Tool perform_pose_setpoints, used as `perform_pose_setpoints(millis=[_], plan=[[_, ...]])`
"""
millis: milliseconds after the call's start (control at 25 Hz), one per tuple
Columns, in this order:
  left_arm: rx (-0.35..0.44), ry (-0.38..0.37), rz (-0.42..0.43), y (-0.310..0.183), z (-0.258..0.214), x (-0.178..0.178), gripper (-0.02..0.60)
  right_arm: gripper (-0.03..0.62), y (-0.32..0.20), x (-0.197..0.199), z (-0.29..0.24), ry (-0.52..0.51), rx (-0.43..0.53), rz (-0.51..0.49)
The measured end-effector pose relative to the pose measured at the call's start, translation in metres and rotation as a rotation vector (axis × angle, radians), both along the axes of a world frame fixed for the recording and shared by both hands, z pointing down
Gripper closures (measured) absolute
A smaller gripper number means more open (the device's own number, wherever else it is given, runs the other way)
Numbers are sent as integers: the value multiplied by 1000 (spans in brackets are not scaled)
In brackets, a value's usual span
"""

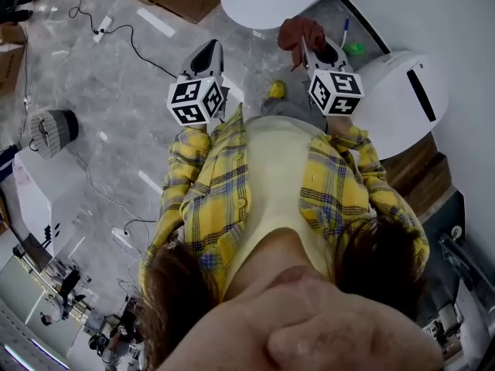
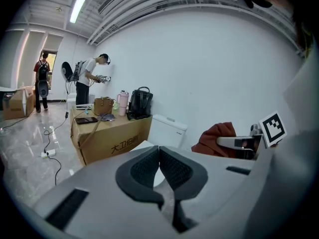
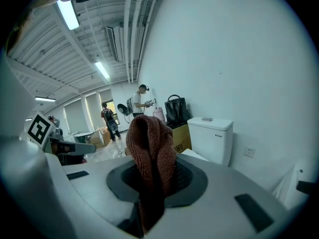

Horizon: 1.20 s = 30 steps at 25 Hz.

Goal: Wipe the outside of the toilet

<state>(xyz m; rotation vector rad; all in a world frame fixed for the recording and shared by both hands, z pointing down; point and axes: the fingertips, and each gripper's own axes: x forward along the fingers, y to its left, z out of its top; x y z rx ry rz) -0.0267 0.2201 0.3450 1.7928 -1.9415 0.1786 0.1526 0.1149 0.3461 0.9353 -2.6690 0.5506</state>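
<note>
Right gripper (image 3: 153, 179): jaws clamped on a rust-brown knitted cloth (image 3: 149, 141), bunched and standing up between the fingers. Left gripper (image 2: 160, 169): jaws pressed together, nothing between. Beyond both fingertips: white toilet (image 3: 215, 138), lid down, tank against a white wall (image 3: 234, 59). Cardboard box (image 2: 112, 139) beside it, glossy grey floor (image 1: 93, 83).

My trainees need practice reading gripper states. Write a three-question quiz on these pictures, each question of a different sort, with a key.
1. True or false: the left gripper holds the cloth.
2. What stands beside the toilet? A. a box B. a sink C. a ladder
3. Fill in: the right gripper is shut on the ____.
Key: 1 false, its jaws are shut on nothing; 2 A; 3 cloth.
</note>
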Motion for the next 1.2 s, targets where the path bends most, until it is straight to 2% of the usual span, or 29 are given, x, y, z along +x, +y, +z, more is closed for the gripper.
perform_pose_setpoints(millis=[320,640,800,920,1040,1200], plan=[[4,-29,34,-71,0,-18,572,511,-53,-24,8,-20,-5,-15],[-7,-20,93,-117,7,-40,572,511,-83,-44,17,5,-25,24],[-5,-23,149,-150,16,-56,572,511,-100,-55,22,22,-21,71],[-7,-19,215,-175,19,-74,572,511,-115,-69,27,33,-38,143],[-17,-24,280,-196,21,-97,572,511,-126,-89,33,39,-65,209],[-42,-4,325,-216,32,-134,572,511,-138,-121,45,58,-95,268]])
